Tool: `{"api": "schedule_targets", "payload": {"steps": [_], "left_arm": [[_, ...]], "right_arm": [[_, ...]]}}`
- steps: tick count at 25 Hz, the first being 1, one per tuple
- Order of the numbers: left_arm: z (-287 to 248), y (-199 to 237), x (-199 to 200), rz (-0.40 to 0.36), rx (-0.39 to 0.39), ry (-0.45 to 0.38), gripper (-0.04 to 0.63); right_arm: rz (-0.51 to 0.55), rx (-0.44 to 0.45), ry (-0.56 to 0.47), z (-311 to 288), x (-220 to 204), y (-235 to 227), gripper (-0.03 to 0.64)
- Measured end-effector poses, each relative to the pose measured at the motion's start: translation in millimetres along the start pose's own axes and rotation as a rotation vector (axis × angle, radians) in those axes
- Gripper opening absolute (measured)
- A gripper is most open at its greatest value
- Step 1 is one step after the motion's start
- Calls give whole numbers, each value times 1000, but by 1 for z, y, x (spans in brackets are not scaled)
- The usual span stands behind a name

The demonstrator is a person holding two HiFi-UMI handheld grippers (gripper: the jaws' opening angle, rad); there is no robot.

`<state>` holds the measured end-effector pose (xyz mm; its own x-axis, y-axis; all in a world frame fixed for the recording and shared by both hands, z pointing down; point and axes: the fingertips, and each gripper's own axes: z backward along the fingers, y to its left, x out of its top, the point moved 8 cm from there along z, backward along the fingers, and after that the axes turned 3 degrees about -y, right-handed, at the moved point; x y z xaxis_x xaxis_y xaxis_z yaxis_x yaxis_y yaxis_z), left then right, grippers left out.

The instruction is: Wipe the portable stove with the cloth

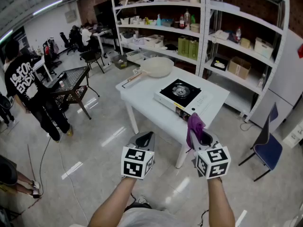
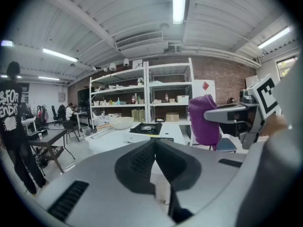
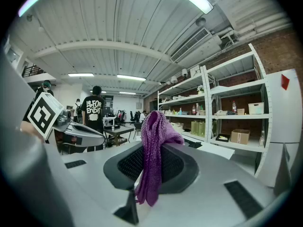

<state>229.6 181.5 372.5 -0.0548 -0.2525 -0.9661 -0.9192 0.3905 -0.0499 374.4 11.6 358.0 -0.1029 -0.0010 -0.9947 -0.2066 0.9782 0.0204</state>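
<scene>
Purple cloth [image 3: 154, 124] is clamped in our R tongs [image 3: 152, 150], nowhere near the stove yet.

We've got both tongs up in the air in front of the white tabletop [image 1: 142, 96], well apart from it. L tongs [image 2: 155, 145] are closed tight w/ nothing btwn them. The cloth pokes up above the R jaws & hangs down below too. The portable stove [image 1: 182, 92] sits on the tabletop's right part near the front edge, w/ a pale pan [image 1: 158, 66] beside it, further back.
</scene>
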Motion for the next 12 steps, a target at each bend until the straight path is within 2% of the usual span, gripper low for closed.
{"api": "schedule_targets", "payload": {"steps": [12], "left_arm": [[-8, 54, -4, 8, 47, 5, 5]], "right_arm": [[-8, 59, 11, -55, -1, 20, 63]]}}
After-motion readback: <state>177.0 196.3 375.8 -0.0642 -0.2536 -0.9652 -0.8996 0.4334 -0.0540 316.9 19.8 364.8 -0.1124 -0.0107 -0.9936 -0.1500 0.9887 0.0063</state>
